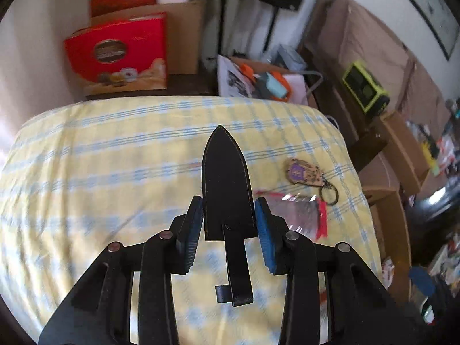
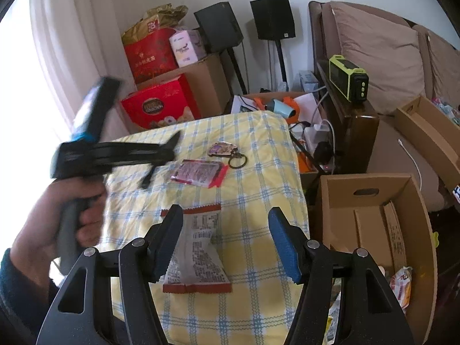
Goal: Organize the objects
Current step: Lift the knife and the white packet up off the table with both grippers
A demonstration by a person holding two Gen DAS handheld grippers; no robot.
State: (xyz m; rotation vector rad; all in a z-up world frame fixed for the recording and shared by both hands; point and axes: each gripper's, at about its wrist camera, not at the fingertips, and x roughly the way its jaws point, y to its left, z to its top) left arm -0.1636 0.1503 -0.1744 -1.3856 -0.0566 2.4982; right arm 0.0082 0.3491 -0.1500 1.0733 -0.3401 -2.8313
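A black leather sheath (image 1: pixel 227 178) stands point-forward between the blue pads of my left gripper (image 1: pixel 227 201), which is shut on its wide end, with its strap hanging down. In the right wrist view, a hand holds that left gripper (image 2: pixel 169 152) above the yellow checked tablecloth (image 2: pixel 258 201), and the sheath (image 2: pixel 174 139) sticks out of it. My right gripper (image 2: pixel 225 215) is open over a white and red snack packet (image 2: pixel 198 258) lying on the cloth. A red-edged clear packet (image 2: pixel 199 174) and a keychain (image 2: pixel 221 148) lie farther back.
An open cardboard box (image 2: pixel 371 189) stands on the floor right of the table, with packets inside. Red gift boxes (image 2: pixel 161 109), speaker stands (image 2: pixel 273 20) and a cluttered box (image 2: pixel 276 106) sit behind the table. A sofa with a yellow-green device (image 2: pixel 349 77) lies to the right.
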